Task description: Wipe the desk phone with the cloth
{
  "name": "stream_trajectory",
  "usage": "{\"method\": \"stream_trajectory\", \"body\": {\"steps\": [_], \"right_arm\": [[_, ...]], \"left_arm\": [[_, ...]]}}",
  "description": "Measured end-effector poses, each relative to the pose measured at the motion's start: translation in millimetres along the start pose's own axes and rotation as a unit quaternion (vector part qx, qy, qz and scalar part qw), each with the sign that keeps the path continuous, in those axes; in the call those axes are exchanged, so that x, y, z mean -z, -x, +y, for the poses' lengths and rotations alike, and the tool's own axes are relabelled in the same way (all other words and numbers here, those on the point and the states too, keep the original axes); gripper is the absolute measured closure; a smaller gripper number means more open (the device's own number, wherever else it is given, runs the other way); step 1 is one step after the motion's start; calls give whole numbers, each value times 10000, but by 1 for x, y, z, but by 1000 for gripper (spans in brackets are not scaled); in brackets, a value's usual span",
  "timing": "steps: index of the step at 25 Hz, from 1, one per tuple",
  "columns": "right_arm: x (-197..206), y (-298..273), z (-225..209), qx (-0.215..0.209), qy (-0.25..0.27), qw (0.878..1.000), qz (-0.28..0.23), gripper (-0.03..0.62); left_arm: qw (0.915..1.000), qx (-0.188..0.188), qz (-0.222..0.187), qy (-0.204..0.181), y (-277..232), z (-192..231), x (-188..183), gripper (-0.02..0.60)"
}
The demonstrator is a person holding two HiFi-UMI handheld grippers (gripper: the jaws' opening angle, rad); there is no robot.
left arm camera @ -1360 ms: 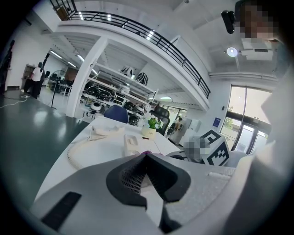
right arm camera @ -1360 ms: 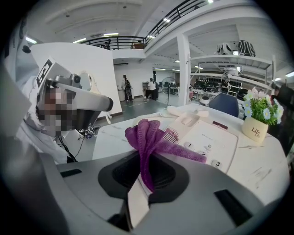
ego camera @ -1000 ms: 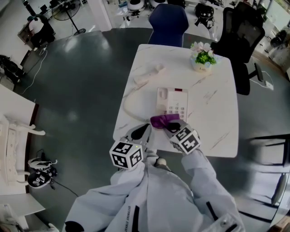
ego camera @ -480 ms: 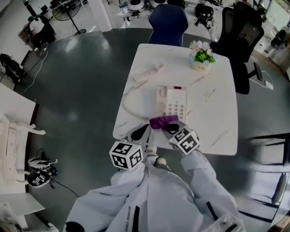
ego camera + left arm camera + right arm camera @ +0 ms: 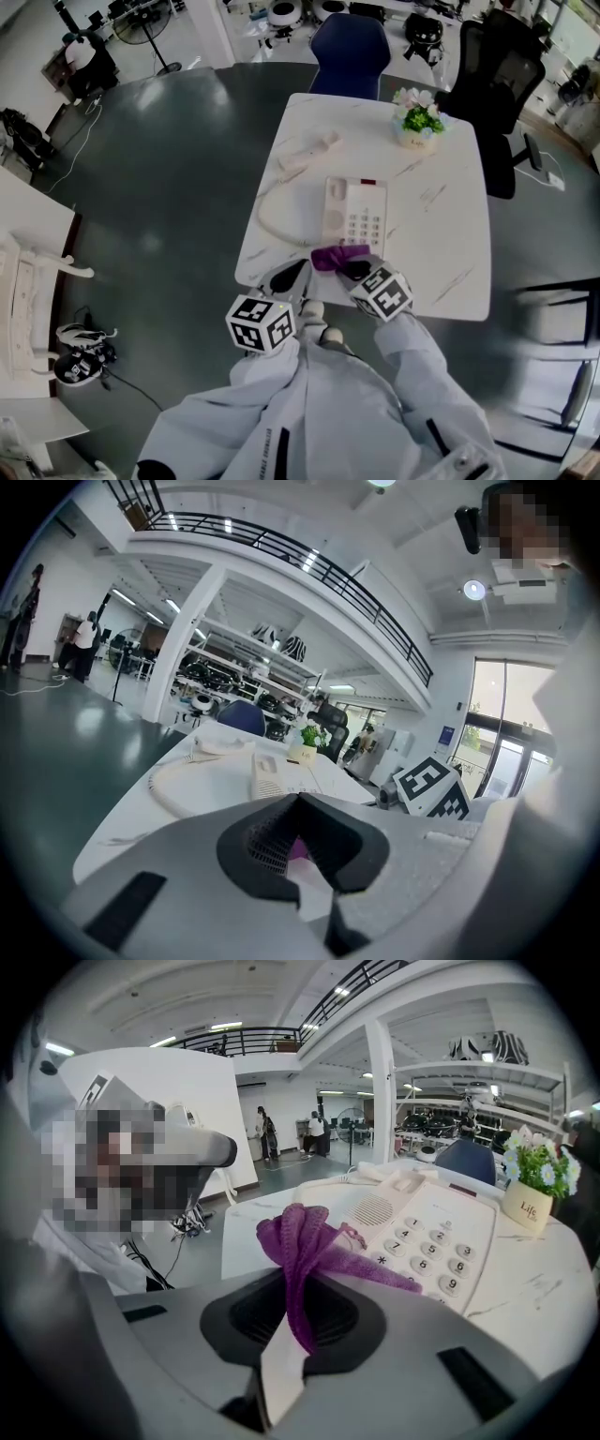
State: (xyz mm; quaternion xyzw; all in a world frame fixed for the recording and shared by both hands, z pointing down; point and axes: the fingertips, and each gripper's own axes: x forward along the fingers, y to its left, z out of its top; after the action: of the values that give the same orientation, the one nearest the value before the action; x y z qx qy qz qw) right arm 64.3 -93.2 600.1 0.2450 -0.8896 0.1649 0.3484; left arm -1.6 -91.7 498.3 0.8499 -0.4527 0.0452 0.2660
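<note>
The white desk phone (image 5: pixel 354 214) lies on the marble table (image 5: pixel 450 234), its handset (image 5: pixel 307 153) off the base to the far left and joined by a looping cord (image 5: pixel 267 217). My right gripper (image 5: pixel 359 269) is shut on a purple cloth (image 5: pixel 336 256), which rests at the phone's near edge. In the right gripper view the cloth (image 5: pixel 305 1241) bunches up out of the right gripper (image 5: pixel 300 1312) just before the phone's keypad (image 5: pixel 433 1246). My left gripper (image 5: pixel 292 275) hovers at the table's near edge, left of the cloth. The left gripper (image 5: pixel 300 841) is shut and holds nothing.
A small flower pot (image 5: pixel 418 120) stands at the table's far right. A blue chair (image 5: pixel 349 45) and a black office chair (image 5: pixel 502 70) sit behind the table. Dark floor surrounds the table, and white furniture (image 5: pixel 28 272) is at the left.
The right gripper and the cloth have slid a little toward me, from the phone's lower keys to its near edge. The left gripper has barely moved.
</note>
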Motion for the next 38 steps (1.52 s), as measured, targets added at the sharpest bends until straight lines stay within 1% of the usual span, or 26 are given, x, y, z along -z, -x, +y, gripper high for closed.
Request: {"method": "stream_trajectory", "body": {"steps": [5, 8, 11, 13, 18, 21, 23, 27, 32, 33, 36, 38], "right_arm": [[9, 1, 8, -71, -47, 9999, 84, 556], [10, 2, 10, -60, -36, 10000, -6, 556], [14, 5, 17, -121, -57, 9999, 30, 556], [16, 8, 20, -142, -158, 9998, -9, 556], [13, 23, 21, -161, -594, 9974, -369, 556], [2, 40, 21, -210, -949, 9917, -844, 556], [-7, 56, 20, -256, -1259, 9835, -1273, 557], [-29, 87, 13, -225, -1778, 9589, -2198, 557], [-48, 122, 3, -64, -1937, 9348, -2978, 557], [-52, 130, 1, -25, -1958, 9276, -3181, 557], [-66, 155, -8, 121, -2103, 8989, -3842, 557], [-72, 168, -13, 284, -2113, 8890, -4053, 557]], "left_arm": [[10000, -11, -44, 28, 7, -3, 2, 583], [10000, -16, -67, 31, 10, -6, 4, 583], [9999, -13, -98, 20, 14, -9, 3, 584], [9999, -2, -136, 10, 16, -11, 2, 584], [9996, 24, -260, -54, 19, -17, -3, 583], [9992, 59, -369, -145, 23, -21, -11, 584], [9987, 101, -445, -236, 25, -24, -18, 584], [9968, 209, -605, -471, 27, -27, -32, 584], [9938, 415, -763, -687, 28, -35, -50, 584], [9931, 458, -794, -735, 29, -36, -54, 583], [9908, 567, -870, -865, 35, -37, -66, 583], [9893, 597, -943, -935, 38, -35, -75, 583]]}}
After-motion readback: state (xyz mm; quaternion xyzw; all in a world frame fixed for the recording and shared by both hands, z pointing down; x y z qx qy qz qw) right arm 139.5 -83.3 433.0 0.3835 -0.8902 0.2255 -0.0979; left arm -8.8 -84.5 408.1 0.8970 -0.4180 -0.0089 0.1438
